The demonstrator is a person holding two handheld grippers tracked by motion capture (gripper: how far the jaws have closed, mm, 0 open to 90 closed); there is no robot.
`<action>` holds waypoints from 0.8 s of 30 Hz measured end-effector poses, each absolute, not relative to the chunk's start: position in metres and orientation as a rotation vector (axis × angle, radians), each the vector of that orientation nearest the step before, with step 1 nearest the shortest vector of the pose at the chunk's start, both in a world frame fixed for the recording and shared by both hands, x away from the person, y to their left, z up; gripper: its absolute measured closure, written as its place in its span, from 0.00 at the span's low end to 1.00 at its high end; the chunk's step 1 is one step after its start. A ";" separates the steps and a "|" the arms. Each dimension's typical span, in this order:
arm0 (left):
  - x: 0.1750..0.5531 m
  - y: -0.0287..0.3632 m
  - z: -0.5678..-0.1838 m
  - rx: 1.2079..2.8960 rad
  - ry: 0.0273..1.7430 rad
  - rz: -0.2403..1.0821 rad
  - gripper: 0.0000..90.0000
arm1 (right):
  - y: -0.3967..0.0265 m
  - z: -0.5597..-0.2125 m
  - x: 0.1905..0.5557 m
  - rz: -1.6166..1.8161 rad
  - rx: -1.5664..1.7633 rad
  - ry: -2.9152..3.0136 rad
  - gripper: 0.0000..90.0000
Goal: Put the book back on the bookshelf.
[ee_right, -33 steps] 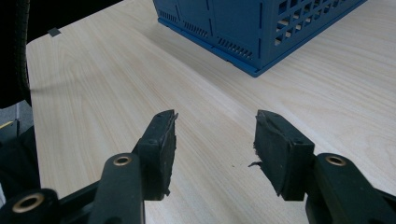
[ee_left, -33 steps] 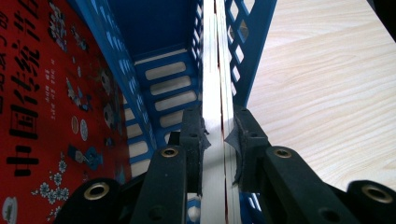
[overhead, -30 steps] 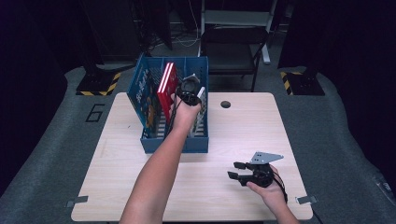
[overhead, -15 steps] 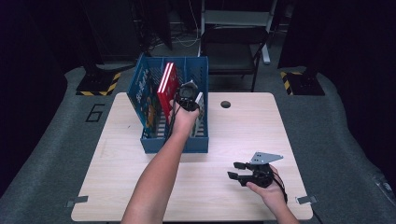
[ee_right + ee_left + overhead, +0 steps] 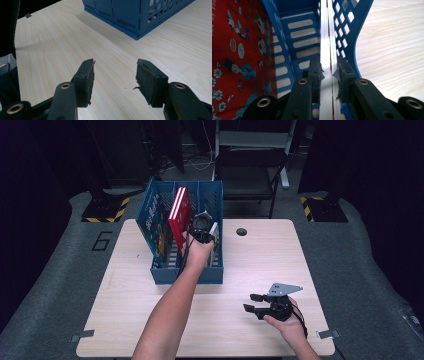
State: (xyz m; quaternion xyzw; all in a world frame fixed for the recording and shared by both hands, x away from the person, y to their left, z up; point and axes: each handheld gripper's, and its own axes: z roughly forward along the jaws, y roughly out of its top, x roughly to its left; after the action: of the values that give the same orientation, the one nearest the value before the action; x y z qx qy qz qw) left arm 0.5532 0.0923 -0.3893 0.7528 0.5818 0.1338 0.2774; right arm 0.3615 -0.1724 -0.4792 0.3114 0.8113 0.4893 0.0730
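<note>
The white book stood on edge in the rightmost compartment of the blue file rack, tight against the lattice side wall, and the left gripper had its jaws clamped on the page edges, one pad pressed to each side. Against the frames from a second before, that hand sat a little lower over the rack, the book sunk deeper into its slot; the grip itself looked unchanged. In the left gripper view the slotted floor of the compartment ran beside the book. Just across the divider leaned the red book, tilted, its cover printed with small figures, flowers and round medallions; no words on it could be read. Another book with a patterned cover rested in the far-left compartment, its print too small to make out. The right gripper lay near the front right of the tabletop, same spot as before, jaws apart with nothing between them, bare wood under the pads. A large 6 was marked on the grey floor left of the tabletop
</note>
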 end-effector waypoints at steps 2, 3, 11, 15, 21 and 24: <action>0.552 0.091 -0.390 2.018 1.561 0.358 0.85 | -0.172 -0.479 0.362 1.469 0.925 2.438 0.53; 0.552 0.090 -0.391 2.017 1.556 0.362 0.85 | -0.172 -0.479 0.362 1.468 0.926 2.439 0.53; 0.551 0.085 -0.392 2.021 1.559 0.375 0.85 | -0.171 -0.480 0.362 1.465 0.932 2.430 0.53; 0.551 0.084 -0.394 2.029 1.562 0.357 0.84 | -0.172 -0.480 0.362 1.463 0.924 2.442 0.53; 0.550 0.083 -0.395 2.045 1.540 0.357 0.83 | -0.171 -0.480 0.362 1.464 0.923 2.437 0.53; 0.549 0.083 -0.395 2.040 1.529 0.346 0.82 | -0.171 -0.480 0.362 1.466 0.928 2.429 0.53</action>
State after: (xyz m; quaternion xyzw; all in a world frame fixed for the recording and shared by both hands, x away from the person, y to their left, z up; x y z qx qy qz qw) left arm 0.5494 0.0825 -0.3953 0.7611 0.5703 0.1289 0.2807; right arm 0.3620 -0.1710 -0.4803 0.3100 0.8112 0.4897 0.0781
